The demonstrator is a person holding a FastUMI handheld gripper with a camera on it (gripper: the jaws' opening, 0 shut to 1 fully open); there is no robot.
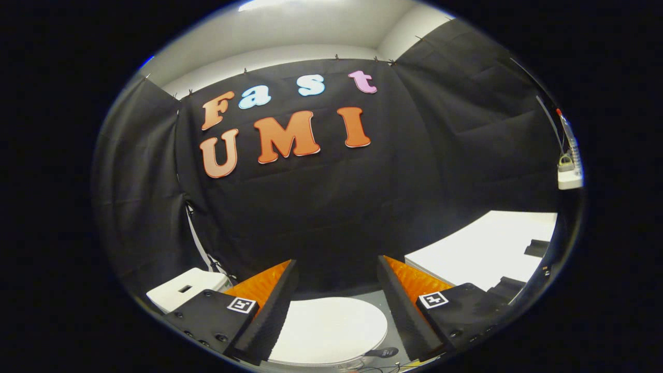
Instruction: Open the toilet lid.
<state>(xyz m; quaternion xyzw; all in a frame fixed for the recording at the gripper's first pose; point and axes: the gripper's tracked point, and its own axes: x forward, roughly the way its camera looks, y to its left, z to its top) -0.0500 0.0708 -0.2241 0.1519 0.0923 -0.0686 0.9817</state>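
Observation:
The white toilet lid lies flat and closed below me, seen between my two fingers. My gripper hangs above it, open, with nothing between the orange-and-black fingers. The fingers stand wide apart and well clear of the lid. The white tank of the toilet sits to the left, behind the left finger. A small dark object lies by the lid's near right edge.
A white table top stands to the right beyond the right finger, with dark blocks on it. A white power strip hangs on the right wall. Black cloth closes the booth ahead and on both sides.

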